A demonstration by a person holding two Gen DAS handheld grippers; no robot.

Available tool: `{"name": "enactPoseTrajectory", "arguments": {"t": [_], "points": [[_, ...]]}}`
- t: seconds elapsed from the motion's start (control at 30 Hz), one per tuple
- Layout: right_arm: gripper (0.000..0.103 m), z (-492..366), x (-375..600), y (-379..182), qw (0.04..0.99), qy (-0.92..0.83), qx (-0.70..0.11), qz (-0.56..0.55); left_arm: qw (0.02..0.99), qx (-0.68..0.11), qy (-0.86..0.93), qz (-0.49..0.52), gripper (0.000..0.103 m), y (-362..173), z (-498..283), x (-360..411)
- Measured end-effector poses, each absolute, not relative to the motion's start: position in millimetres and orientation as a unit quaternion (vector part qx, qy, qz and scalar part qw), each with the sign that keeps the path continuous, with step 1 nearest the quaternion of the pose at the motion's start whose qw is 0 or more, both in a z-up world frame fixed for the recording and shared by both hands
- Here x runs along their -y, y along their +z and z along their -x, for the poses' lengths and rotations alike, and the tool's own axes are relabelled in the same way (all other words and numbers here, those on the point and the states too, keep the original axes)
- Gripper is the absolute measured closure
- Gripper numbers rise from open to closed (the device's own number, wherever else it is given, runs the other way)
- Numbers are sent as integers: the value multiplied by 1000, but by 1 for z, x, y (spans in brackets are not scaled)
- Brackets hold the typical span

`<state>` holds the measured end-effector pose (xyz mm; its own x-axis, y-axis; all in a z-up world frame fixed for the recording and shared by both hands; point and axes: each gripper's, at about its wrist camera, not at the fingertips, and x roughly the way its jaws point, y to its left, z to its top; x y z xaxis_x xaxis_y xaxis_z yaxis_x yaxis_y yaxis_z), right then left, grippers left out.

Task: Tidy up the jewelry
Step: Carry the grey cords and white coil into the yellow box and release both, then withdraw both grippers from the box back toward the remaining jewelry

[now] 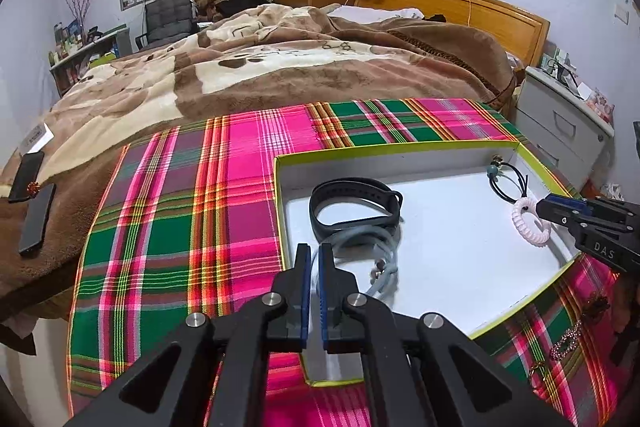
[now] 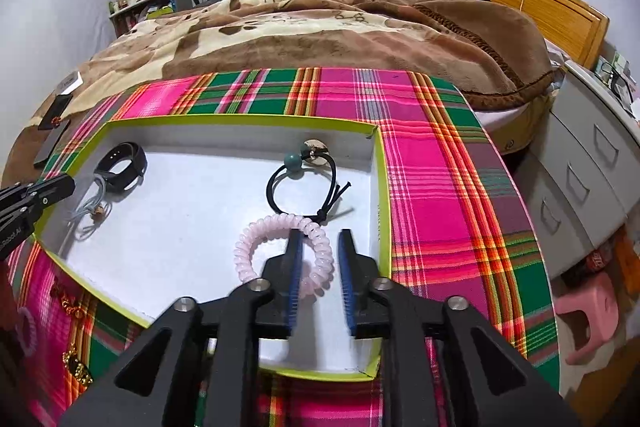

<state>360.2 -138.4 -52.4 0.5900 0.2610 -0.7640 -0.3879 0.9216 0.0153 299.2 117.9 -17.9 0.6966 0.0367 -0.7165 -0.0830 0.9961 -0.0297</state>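
Observation:
A shallow white box with a lime-green rim [image 1: 400,147] [image 2: 240,119] lies on a plaid cloth. Inside it are a black wristband [image 1: 352,207] [image 2: 122,167], a pale blue cord tie [image 1: 380,251] [image 2: 90,211], a black elastic with a teal bead [image 2: 302,183] [image 1: 506,179] and a pink spiral hair tie [image 2: 256,231] [image 1: 518,219]. My left gripper [image 1: 314,253] is shut over the box's left side, with a strand of the pale blue cord pinched between its pads. Over the pink spiral tie on the box floor, my right gripper [image 2: 322,239] stands open, its left finger crossing the ring.
The plaid cloth [image 1: 180,207] covers the foot of a bed with a brown blanket [image 1: 280,67]. Gold and glittery pieces [image 2: 76,367] [image 1: 564,341] lie on the cloth in front of the box. Two phones [image 1: 32,195] rest at far left. White drawers [image 2: 580,179] and a pink stool [image 2: 588,319] stand at right.

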Motion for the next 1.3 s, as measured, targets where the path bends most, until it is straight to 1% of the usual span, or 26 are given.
{"name": "enactPoseTrajectory", "arguments": {"t": [0.03, 0.37, 0.73, 1.03, 1.3], "points": [[76, -359, 139, -52, 889, 183, -413, 76, 921, -387, 31, 32, 101, -17, -298, -118], [75, -338, 147, -31, 899, 193, -389, 58, 930, -365, 33, 37, 100, 1, -278, -120], [75, -259, 164, -1, 914, 216, -341, 37, 945, -326, 10, 33, 100, 26, -202, -90], [75, -203, 183, -4, 912, 230, -338, 16, 949, -314, -8, 28, 100, 31, -144, -64], [75, -162, 196, -9, 909, 236, -343, 9, 949, -313, -25, 32, 100, 27, -107, -47]]}}
